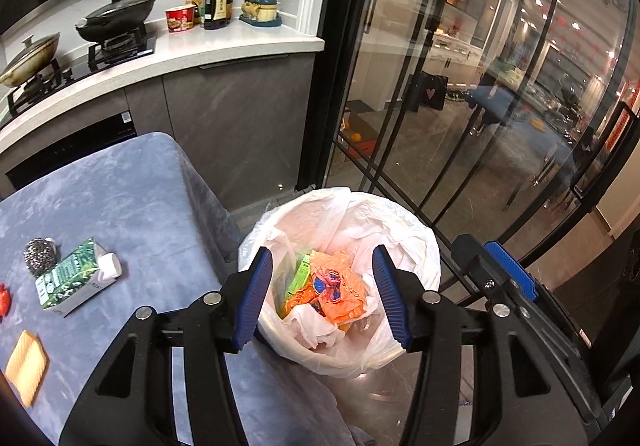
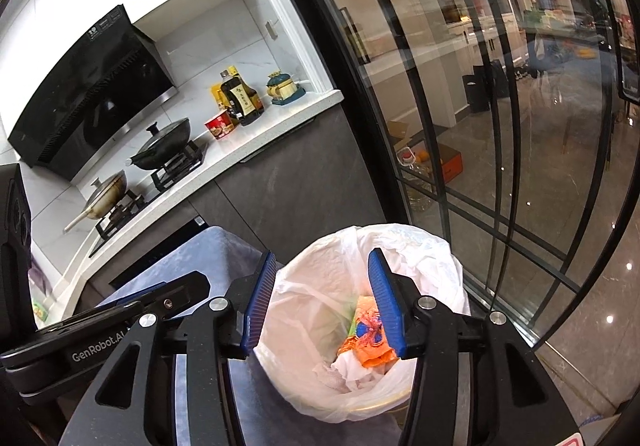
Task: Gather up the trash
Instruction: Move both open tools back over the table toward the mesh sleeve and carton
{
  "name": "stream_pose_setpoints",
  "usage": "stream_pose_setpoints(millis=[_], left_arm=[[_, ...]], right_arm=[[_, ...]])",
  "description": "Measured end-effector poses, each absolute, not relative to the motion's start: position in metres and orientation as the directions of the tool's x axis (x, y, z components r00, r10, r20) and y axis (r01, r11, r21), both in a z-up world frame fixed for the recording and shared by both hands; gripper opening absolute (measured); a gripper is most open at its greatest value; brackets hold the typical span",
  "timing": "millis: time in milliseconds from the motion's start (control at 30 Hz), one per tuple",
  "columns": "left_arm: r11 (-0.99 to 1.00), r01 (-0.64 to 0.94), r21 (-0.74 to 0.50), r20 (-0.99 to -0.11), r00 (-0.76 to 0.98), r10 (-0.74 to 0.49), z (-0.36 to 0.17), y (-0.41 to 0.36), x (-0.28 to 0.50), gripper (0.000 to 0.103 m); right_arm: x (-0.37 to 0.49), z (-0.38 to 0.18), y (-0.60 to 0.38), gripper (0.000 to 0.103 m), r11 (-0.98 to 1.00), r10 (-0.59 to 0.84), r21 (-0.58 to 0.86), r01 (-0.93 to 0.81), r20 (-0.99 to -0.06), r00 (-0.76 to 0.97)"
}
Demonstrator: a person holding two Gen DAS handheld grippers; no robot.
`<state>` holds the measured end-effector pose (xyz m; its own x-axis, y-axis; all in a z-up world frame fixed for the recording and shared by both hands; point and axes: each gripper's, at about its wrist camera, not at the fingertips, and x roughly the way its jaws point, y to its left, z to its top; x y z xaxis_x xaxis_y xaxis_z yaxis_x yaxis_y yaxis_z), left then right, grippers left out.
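Note:
A trash bin lined with a white plastic bag [image 1: 416,242] stands on the floor beside the blue-covered table [image 1: 132,182]. It holds orange wrappers [image 1: 340,286], a green pack and white tissue. It also shows in the right wrist view [image 2: 436,250]. My left gripper [image 1: 322,296] is open and empty above the bin. My right gripper [image 2: 322,300] is open and empty above the bin too. On the table lie a green carton [image 1: 68,278], a steel scourer [image 1: 40,254], an orange sponge [image 1: 26,366] and a red item [image 1: 3,298].
A kitchen counter [image 1: 224,46] with woks, bottles and a red cup runs behind the table. Black-framed glass doors [image 1: 460,106] stand right of the bin. The right gripper's body [image 1: 508,278] shows in the left wrist view.

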<state>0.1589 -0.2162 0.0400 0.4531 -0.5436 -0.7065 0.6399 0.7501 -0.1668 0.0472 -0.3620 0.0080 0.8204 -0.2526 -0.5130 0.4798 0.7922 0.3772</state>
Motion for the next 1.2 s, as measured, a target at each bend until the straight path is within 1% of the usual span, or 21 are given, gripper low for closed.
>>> stream_pose_setpoints(millis=[100, 200, 300, 433, 633, 667, 733, 1000, 1067, 1100, 1133, 1200], left_arm=[[0.756, 0.631, -0.174, -0.698, 0.463, -0.547, 0.044, -0.205, 0.161, 0.05], [0.765, 0.619, -0.18, -0.687, 0.477, -0.547, 0.049, -0.191, 0.161, 0.053], [0.777, 0.604, -0.181, -0.677, 0.497, -0.544, 0.054, -0.176, 0.164, 0.054], [0.797, 0.573, -0.189, -0.664, 0.523, -0.534, 0.06, -0.151, 0.169, 0.054], [0.834, 0.516, -0.195, -0.651, 0.568, -0.504, 0.065, -0.108, 0.179, 0.057], [0.843, 0.501, -0.193, -0.65, 0.579, -0.493, 0.065, -0.099, 0.181, 0.058], [0.861, 0.469, -0.194, -0.647, 0.599, -0.472, 0.065, -0.082, 0.185, 0.067], [0.914, 0.351, -0.203, -0.663, 0.637, -0.392, 0.054, -0.009, 0.202, 0.069], [0.924, 0.323, -0.205, -0.671, 0.641, -0.373, 0.049, 0.009, 0.204, 0.072], [0.933, 0.3, -0.198, -0.677, 0.646, -0.352, 0.045, 0.022, 0.206, 0.079], [0.94, 0.284, -0.191, -0.679, 0.653, -0.335, 0.042, 0.03, 0.207, 0.082], [0.954, 0.246, -0.174, -0.69, 0.661, -0.296, 0.033, 0.051, 0.209, 0.082]], right_arm=[[0.048, 0.013, -0.353, 0.047, 0.803, -0.246, 0.372, 0.465, -0.504, 0.828], [0.05, 0.019, -0.344, 0.049, 0.814, -0.242, 0.365, 0.453, -0.495, 0.834], [0.052, 0.025, -0.335, 0.052, 0.824, -0.237, 0.359, 0.439, -0.485, 0.842], [0.055, 0.032, -0.323, 0.053, 0.836, -0.228, 0.352, 0.421, -0.476, 0.85], [0.061, 0.04, -0.302, 0.058, 0.854, -0.212, 0.34, 0.394, -0.464, 0.86], [0.063, 0.041, -0.298, 0.058, 0.856, -0.207, 0.339, 0.389, -0.464, 0.861], [0.067, 0.042, -0.29, 0.058, 0.862, -0.196, 0.338, 0.377, -0.464, 0.864], [0.088, 0.035, -0.242, 0.059, 0.895, -0.126, 0.321, 0.311, -0.486, 0.865], [0.093, 0.033, -0.231, 0.059, 0.901, -0.109, 0.317, 0.297, -0.496, 0.862], [0.096, 0.03, -0.224, 0.059, 0.904, -0.099, 0.316, 0.288, -0.5, 0.86], [0.098, 0.028, -0.217, 0.059, 0.908, -0.089, 0.314, 0.279, -0.506, 0.858], [0.103, 0.025, -0.207, 0.059, 0.913, -0.076, 0.309, 0.267, -0.514, 0.854]])
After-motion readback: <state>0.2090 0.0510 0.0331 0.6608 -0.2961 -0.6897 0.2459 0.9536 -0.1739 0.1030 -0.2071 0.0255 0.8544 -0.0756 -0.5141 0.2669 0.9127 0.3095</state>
